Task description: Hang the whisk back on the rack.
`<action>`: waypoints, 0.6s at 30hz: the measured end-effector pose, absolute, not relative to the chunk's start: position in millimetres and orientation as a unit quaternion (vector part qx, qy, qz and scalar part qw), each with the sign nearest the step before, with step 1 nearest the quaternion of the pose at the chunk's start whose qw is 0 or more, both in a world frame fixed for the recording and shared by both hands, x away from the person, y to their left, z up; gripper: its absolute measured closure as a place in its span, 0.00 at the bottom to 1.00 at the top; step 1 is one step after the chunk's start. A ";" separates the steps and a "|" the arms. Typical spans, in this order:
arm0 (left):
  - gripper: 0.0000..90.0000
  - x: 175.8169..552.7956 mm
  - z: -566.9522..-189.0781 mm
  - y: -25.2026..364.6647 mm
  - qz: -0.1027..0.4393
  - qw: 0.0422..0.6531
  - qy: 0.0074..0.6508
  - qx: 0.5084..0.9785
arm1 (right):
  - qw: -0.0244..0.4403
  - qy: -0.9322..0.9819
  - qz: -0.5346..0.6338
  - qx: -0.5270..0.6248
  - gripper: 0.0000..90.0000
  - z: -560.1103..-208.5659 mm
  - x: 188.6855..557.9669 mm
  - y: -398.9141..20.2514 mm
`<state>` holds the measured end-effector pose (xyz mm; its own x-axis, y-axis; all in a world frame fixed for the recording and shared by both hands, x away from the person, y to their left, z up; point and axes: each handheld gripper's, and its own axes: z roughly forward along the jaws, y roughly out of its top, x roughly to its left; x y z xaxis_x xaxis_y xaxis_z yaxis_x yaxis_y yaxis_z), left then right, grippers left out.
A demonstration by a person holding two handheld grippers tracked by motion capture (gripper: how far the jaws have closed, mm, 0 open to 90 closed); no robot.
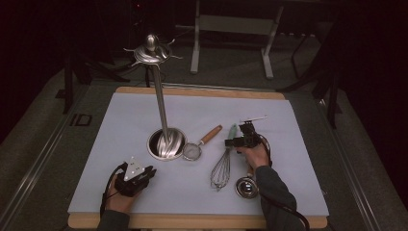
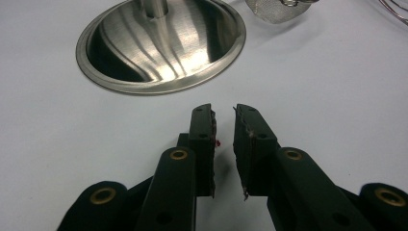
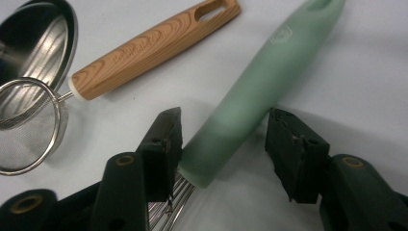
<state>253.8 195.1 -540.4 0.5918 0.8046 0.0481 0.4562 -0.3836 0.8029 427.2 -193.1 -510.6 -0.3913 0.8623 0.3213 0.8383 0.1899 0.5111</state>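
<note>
While the right hand-held gripper (image 3: 223, 144) straddles the whisk (image 3: 255, 91) handle unclamped, the left (image 2: 223, 144) rests nearly together.

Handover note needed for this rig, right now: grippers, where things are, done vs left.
Right gripper: jaws open, straddling the green handle of the whisk; the left pad is at the handle, the right pad clear of it. No grip yet.
Left gripper: jaws nearly closed on nothing, resting on the white mat in front of the stand's steel base.
Whisk lies flat on the mat, right of the small strainer with the wooden handle. A round steel piece sits by the right wrist.
Done: nothing hung on the stand's hooks.
Left: probably close on the whisk handle, lift, hang it.
</note>
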 end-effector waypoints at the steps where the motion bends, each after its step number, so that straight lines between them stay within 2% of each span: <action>1: 0.87 253.8 -540.4 194.8 0.224 0.390 0.393 0.802 | 0.013 0.772 0.312 0.554 0.52 -512.6 428.8 -189.4; 13: 0.87 253.1 -540.5 193.5 0.229 0.386 0.392 0.803 | 0.043 0.806 0.262 0.529 0.52 -509.5 432.1 -168.8; 14: 0.87 253.1 -540.6 193.3 0.230 0.385 0.392 0.803 | 0.060 0.822 0.237 0.514 0.56 -508.2 432.0 -163.4; 18: 0.86 253.1 -540.6 193.2 0.230 0.385 0.390 0.804 | 0.068 0.830 0.226 0.506 0.61 -507.4 432.2 -162.9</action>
